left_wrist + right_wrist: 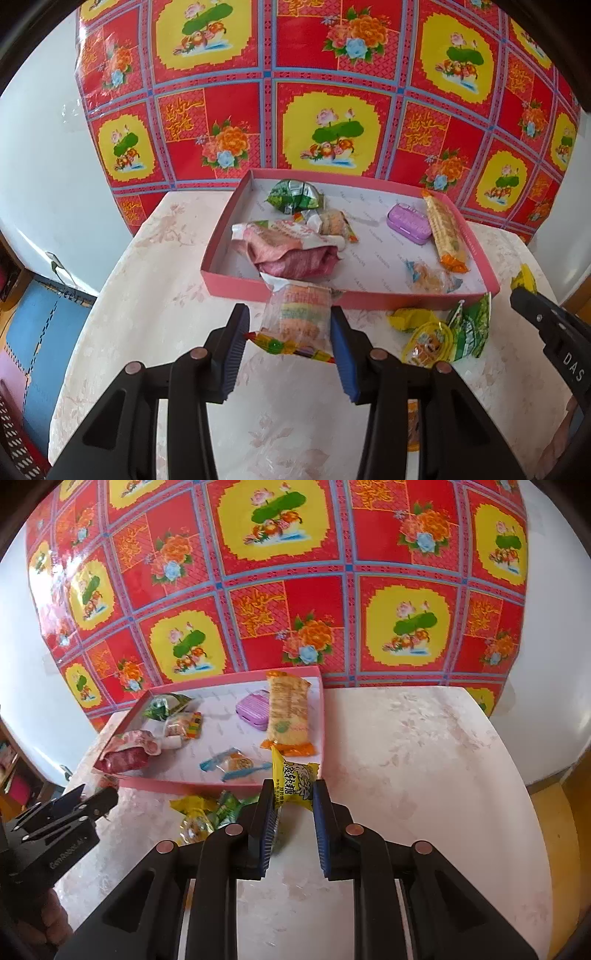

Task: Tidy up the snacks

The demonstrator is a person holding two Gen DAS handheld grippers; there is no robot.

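The left gripper (290,325) is clamped on a clear packet of rainbow-striped sweets (297,314), its blue pads pressing the packet's two sides, and it holds the packet up over the near wall of the pink box (221,277). The right gripper (293,797) is closed on a small yellow candy (293,781) with dark printing, which stands upright between its pads, above the table and just in front of the box's near right corner. In the left wrist view the tip of the right gripper shows at the right edge with the yellow wrapper sticking out above it; in the right wrist view the left gripper shows at the lower left. On the pale flowered tablecloth (424,757), just outside the box's near wall and between the two grippers, lie a yellow packet (410,317), a yellow-and-orange sweet (428,343) and a green packet (471,328), touching each other. Inside the box are a pink-and-white bag (291,247) at the near left, a green foil packet (293,195) at the far left, a small wrapped biscuit (334,223) beside it, a little purple case (408,223), a long orange-ended wafer pack (445,232) along the right wall, and a blue-ended clear sweet (430,277) near the front. Behind the table hangs a red cloth with yellow flower panels (332,92).
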